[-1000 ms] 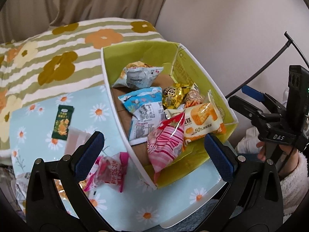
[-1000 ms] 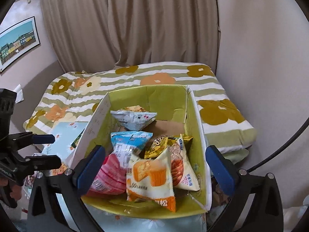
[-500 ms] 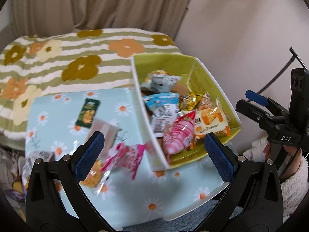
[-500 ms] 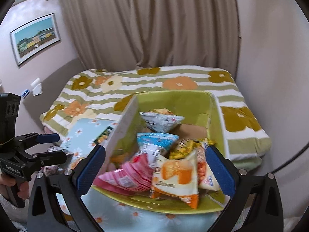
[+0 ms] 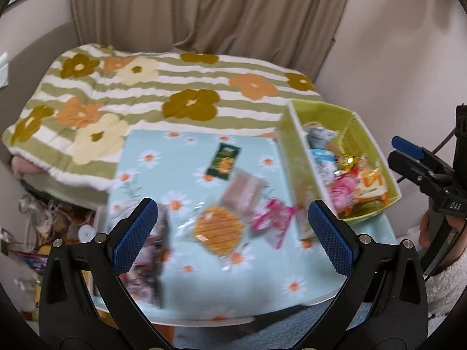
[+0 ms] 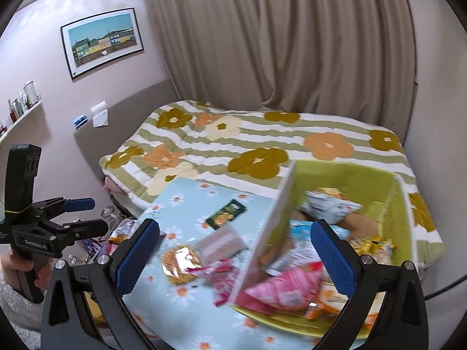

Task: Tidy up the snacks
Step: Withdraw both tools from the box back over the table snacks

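- Bedroom setting: beige curtain [image 6: 277, 43] is hanging behind a bed with a striped flower quilt [image 5: 163, 87]; a framed picture [image 6: 102, 40] is sitting on the pink wall.
- A table with a light-blue daisy cloth [image 5: 181, 169] is standing ahead of both my pairs of fingers, against the bed.
- I am holding my left gripper [image 5: 232, 233] above the near part of the cloth, its blue pads spread wide with nothing between them.
- Beyond the gap of my left fingers, a round orange waffle snack [image 5: 219, 230] in clear wrap is lying flat; the view here is blurred.
- Just past it, a pale pink packet [image 5: 243, 192] is lying, and farther out a dark green packet [image 5: 223, 162].
- Toward my left gripper's right finger, a pink-and-white packet [image 5: 273, 220] is lying beside the wall of the green box [image 5: 294, 157].
- That box is sitting at the far right of my left fingers, holding several snack bags, among them a pink striped bag [image 6: 280, 288] and a white-blue bag [image 6: 329, 207].
- I am holding my right gripper [image 6: 236, 256] over the box's near left wall, pads also wide apart and gripping nothing.
- My right gripper's left finger is hanging over the cloth; its right finger is hanging over the box interior.
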The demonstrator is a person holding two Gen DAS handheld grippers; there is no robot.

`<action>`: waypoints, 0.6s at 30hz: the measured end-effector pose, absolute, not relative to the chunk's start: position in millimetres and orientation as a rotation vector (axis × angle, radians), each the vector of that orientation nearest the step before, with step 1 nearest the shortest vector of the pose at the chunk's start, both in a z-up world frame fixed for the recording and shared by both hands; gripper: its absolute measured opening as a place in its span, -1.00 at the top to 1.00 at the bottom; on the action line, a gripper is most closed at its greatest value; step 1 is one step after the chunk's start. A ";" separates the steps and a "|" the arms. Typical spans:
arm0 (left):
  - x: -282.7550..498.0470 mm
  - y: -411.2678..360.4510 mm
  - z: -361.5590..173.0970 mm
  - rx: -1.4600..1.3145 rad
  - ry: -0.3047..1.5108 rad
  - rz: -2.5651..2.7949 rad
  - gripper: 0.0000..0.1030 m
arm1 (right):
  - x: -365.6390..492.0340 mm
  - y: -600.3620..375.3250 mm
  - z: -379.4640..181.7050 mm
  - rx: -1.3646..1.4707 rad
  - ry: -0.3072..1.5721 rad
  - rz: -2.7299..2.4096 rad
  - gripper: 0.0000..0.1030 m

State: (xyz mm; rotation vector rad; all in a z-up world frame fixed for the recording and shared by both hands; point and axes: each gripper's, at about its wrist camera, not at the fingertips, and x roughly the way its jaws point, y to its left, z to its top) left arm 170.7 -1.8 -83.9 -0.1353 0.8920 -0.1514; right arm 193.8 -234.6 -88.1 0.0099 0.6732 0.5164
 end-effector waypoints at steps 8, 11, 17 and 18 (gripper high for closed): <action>173.9 65.4 -112.0 -0.077 0.988 -0.210 -0.99 | 192.1 -158.8 -115.9 0.061 0.739 0.499 -1.00; 180.6 84.8 -130.7 -0.035 1.042 -0.263 -0.99 | 191.6 -135.6 -134.3 0.102 0.792 0.464 -1.00; 199.6 101.1 -166.7 0.010 1.127 -0.369 -0.99 | 184.7 -105.3 -170.6 0.193 0.883 0.339 -1.00; 202.5 102.6 -171.5 0.013 1.136 -0.385 -0.99 | 183.6 -102.3 -174.9 0.208 0.895 0.323 -1.00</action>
